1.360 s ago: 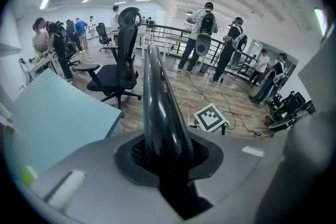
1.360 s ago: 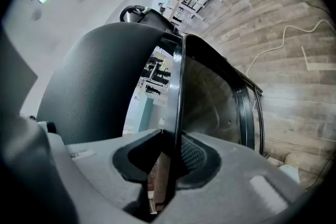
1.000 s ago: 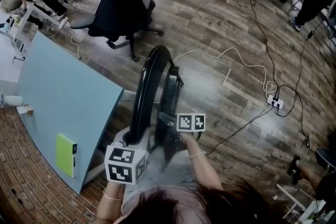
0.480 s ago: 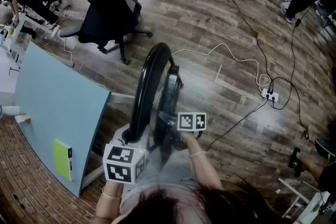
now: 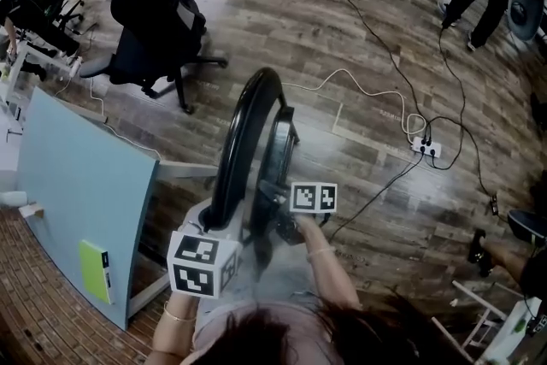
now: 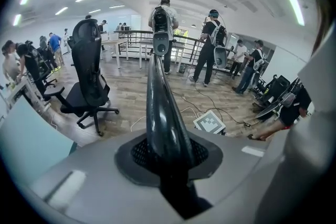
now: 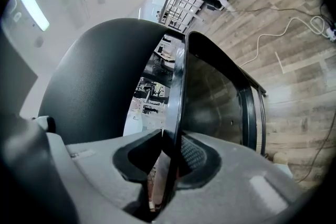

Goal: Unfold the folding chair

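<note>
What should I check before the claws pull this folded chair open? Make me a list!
1. Left claw shut on the black frame tube: ok.
2. Right claw shut on the seat edge: ok.
3. Office chair stands well apart: ok.
4. White cable lies on the floor nearby and might snag a leg: not ok.
5. Folding chair resting on the floor: cannot tell, its bottom is hidden.

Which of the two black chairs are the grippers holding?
The folded black tube-framed chair, clamped by the left gripper and right gripper; the black wheeled office chair stands free.
</note>
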The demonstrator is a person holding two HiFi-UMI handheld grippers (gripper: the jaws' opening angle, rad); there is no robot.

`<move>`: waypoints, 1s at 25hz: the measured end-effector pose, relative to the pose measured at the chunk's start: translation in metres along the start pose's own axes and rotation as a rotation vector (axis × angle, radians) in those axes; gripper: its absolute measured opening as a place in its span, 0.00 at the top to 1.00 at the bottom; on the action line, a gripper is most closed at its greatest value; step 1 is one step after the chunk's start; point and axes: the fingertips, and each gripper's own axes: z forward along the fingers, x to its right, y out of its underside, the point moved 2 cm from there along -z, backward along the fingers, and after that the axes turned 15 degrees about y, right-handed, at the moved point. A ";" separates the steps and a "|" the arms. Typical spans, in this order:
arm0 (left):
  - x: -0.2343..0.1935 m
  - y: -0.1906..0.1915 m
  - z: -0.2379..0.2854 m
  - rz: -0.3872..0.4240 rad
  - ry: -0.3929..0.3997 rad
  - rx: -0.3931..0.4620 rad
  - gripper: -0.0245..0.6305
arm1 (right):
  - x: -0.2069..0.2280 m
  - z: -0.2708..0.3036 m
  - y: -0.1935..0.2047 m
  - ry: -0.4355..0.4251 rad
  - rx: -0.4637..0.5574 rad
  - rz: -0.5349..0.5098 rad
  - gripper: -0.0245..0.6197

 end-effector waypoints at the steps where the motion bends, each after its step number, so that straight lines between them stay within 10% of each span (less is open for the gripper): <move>1: 0.003 -0.002 0.003 0.010 0.003 -0.003 0.85 | 0.003 -0.003 -0.003 0.003 0.006 0.003 0.85; 25: 0.014 0.017 0.013 -0.017 0.044 0.030 0.84 | 0.035 -0.031 0.002 -0.063 0.012 -0.035 0.85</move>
